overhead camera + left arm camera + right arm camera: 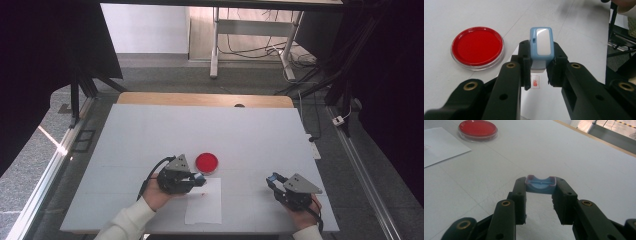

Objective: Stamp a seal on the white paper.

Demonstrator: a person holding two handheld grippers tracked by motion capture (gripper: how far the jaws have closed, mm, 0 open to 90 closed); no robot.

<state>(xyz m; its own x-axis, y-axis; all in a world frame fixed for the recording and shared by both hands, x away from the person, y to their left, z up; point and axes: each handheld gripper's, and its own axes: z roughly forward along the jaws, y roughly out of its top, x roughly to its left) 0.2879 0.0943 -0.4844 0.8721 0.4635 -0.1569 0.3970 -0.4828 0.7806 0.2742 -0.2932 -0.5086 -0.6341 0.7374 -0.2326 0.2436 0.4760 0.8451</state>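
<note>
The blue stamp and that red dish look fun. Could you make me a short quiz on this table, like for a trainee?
1. True or false: the left gripper holds the blue stamp between its jaws.
2. What lies on the paper sheet below the stamp? A) a red imprint B) a coin C) a pen
3. What does the right gripper hold?

Key: 1 true. 2 A, the red imprint. 3 the blue cap; the red ink pad sits apart on the table.
</note>
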